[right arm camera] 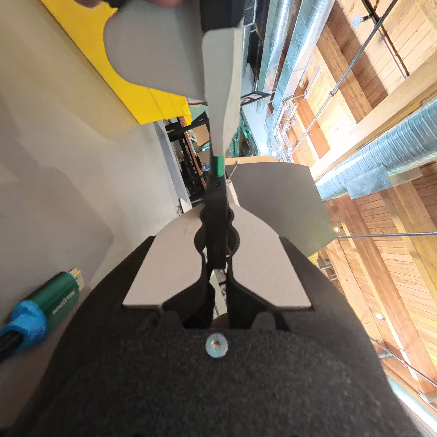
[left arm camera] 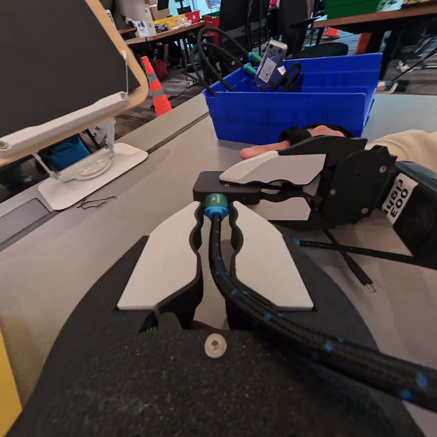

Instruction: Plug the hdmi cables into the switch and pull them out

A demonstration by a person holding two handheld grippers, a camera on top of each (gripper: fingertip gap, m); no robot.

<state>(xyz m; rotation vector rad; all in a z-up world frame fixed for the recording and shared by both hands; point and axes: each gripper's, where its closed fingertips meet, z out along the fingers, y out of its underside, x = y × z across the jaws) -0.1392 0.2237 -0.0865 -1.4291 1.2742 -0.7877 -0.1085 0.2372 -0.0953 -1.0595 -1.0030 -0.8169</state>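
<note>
HDMI plug (left arm camera: 215, 204), green-shelled with a blue collar, sits seated in the near face of the black switch (left arm camera: 214, 186) in the left wrist view, its braided cable (left arm camera: 236, 279) running straight back between the fingers; the left gripper (left arm camera: 215, 208) has its tips on either side of the plug, touching or nearly so, and whether they actually pinch it I cannot tell; the plug's long axis lies in line with these fingers, so a pull would run straight back along them; the right gripper (left arm camera: 238, 186) comes in from the right, crosswise to that axis, closed on the switch from above and below, just over the grey worktop (left arm camera: 118, 236); a thinner black lead (left arm camera: 350, 264) lies loose beside it, and a blue bin (left arm camera: 283, 113) stands behind; in the right wrist view, the switch (right arm camera: 216, 212) shows edge-on, clamped between the right gripper (right arm camera: 216, 212) fingers, with the plug (right arm camera: 217, 166) sticking out of its far end and the left gripper's finger (right arm camera: 222, 94) reaching to it from above; a second green plug (right arm camera: 56, 298) lies unplugged on the worktop (right arm camera: 47, 165) at lower left; judging by this, the left hand is placed for the pull while the right braces.
</note>
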